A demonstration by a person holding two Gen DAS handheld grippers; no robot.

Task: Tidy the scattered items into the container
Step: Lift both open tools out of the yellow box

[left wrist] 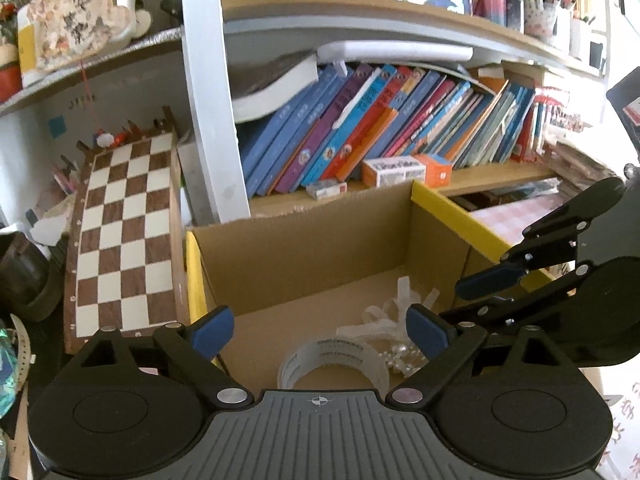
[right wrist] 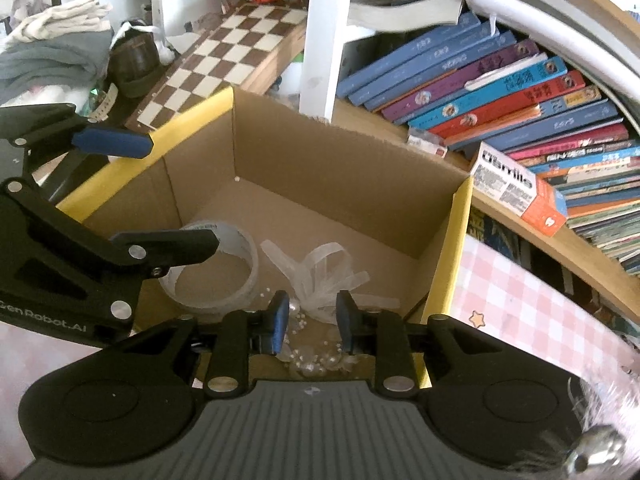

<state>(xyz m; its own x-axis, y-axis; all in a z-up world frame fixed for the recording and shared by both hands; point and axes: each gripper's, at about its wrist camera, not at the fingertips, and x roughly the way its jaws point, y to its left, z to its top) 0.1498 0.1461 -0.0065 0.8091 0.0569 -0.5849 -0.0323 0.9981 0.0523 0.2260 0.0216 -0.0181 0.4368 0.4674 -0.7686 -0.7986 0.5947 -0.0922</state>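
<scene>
Cardboard box (left wrist: 304,248): corrugated, open-topped, yellow-taped rim, sitting before the bookshelf (left wrist: 480,178).
Contents: clear tape roll (left wrist: 334,364), sheer white ribbon (right wrist: 320,276) and tiny pearly beads (right wrist: 312,360) lying on the box floor.
Left tool (left wrist: 320,330): hovering over the box, jaws standing wide, gripping nothing.
Right tool (right wrist: 312,320): tilting steeply down, blue pads slightly apart, flanking the ribbon without pressing it.
Left view only: chessboard (left wrist: 124,232) showing full length.
Right view only: pink checked tabletop (right wrist: 532,320).

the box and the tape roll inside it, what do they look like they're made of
Box: corrugated cardboard, matte brown, with fluted cut edges and yellow tape along the rim. Tape roll: likely clear plastic film, slightly glossy; the floor shows through its translucent wall.
</scene>
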